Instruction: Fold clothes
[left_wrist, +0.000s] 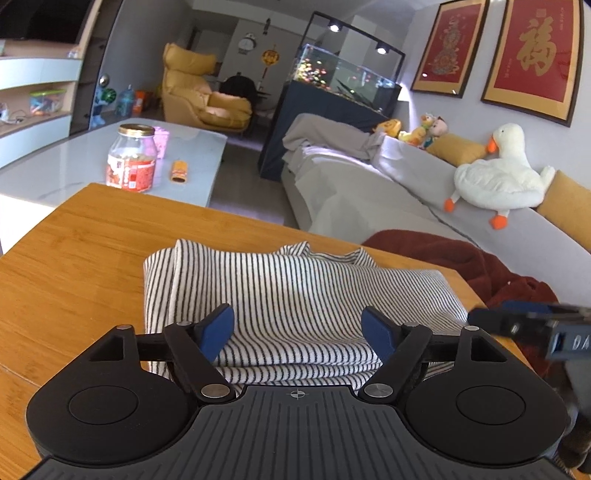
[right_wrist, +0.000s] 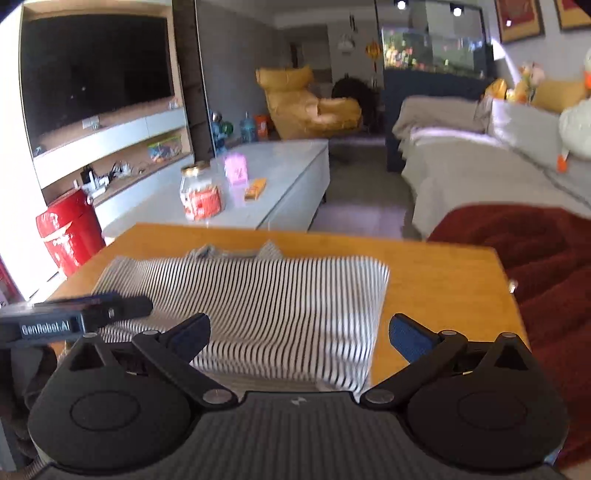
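A black-and-white striped garment (left_wrist: 295, 295) lies folded in layers on a wooden table (left_wrist: 74, 266). My left gripper (left_wrist: 297, 330) is open and empty just above the garment's near edge. In the right wrist view the same garment (right_wrist: 258, 295) lies flat, its collar at the far side. My right gripper (right_wrist: 299, 336) is open and empty over the garment's near right part. The other gripper shows at the left edge of the right wrist view (right_wrist: 74, 314) and at the right edge of the left wrist view (left_wrist: 528, 325).
A dark red blanket (right_wrist: 535, 266) lies beside the table's right edge on a grey sofa (left_wrist: 406, 192). A white coffee table (right_wrist: 258, 184) beyond holds a jar (right_wrist: 199, 194) and small boxes. A red stool (right_wrist: 70, 229) stands at the left.
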